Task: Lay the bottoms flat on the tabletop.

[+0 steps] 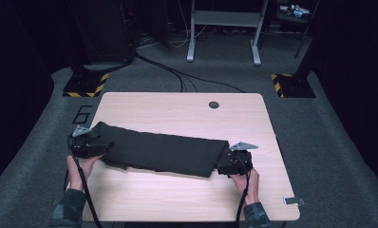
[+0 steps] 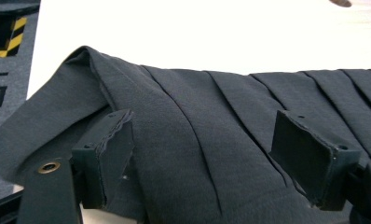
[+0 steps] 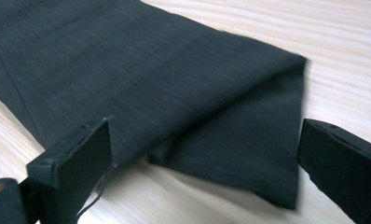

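A long black folded cloth (image 1: 163, 152) lies across the middle of the light wooden table (image 1: 177, 114). My left gripper (image 1: 106, 147) is at its left end. In the left gripper view the jaws (image 2: 211, 163) stand open with the pleated cloth (image 2: 197, 107) lying between them, and the pads do not press on it. My right gripper (image 1: 222, 167) is at the cloth's right end. There the jaws (image 3: 207, 154) are open too, either side of a folded corner of the cloth (image 3: 151, 70), which rests flat on the table (image 3: 342, 46).
A round cable hole (image 1: 213, 104) sits near the table's far edge. A small metal clip (image 1: 294, 201) lies at the front right corner. Beyond the table are grey carpet, cables, a grey desk frame (image 1: 223, 28) and two hazard-striped bases (image 1: 85, 85).
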`<state>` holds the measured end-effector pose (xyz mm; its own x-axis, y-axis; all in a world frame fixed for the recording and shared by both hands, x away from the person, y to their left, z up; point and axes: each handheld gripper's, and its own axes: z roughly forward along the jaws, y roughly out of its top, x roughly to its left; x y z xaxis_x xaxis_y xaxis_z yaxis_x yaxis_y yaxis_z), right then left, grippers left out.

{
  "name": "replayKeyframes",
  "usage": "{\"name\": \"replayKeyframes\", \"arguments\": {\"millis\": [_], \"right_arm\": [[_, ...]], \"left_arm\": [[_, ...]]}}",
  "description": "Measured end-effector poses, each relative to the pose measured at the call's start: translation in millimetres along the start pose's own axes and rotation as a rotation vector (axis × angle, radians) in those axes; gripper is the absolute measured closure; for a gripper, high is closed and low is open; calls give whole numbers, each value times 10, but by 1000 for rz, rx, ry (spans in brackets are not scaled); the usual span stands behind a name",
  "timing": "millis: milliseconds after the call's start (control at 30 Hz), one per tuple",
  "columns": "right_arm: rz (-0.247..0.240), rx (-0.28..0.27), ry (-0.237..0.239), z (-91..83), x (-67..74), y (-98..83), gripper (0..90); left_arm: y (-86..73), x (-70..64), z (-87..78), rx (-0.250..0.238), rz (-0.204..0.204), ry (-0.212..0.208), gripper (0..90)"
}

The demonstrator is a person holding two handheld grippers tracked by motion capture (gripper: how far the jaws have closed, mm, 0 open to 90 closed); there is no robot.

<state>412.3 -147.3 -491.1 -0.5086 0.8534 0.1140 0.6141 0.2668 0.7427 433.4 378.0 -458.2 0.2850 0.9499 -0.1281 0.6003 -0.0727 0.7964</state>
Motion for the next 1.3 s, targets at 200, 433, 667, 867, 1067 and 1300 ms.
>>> {"name": "replayKeyframes", "arguments": {"millis": [200, 433, 667, 867, 1067, 1300], "right_arm": [[-33, 30, 18, 182, 167, 130, 35], [-66, 80, 25, 423, 232, 163, 56], [-55, 137, 28, 551, 177, 128, 56], [-63, 152, 6, 529, 167, 104, 59], [-57, 152, -4, 421, 69, 25, 64], [-38, 147, -22, 275, -56, -87, 67]], "left_arm": [[-39, 6, 182, 47, 8, 10, 203], [-182, 60, 370, 123, -7, 9, 181], [-280, 40, 436, 174, 1, -10, 179], [-357, -24, 435, 196, 28, -18, 181], [-427, -179, 434, 177, 31, -48, 182], [-479, -389, 423, 170, 42, -63, 183]]}}
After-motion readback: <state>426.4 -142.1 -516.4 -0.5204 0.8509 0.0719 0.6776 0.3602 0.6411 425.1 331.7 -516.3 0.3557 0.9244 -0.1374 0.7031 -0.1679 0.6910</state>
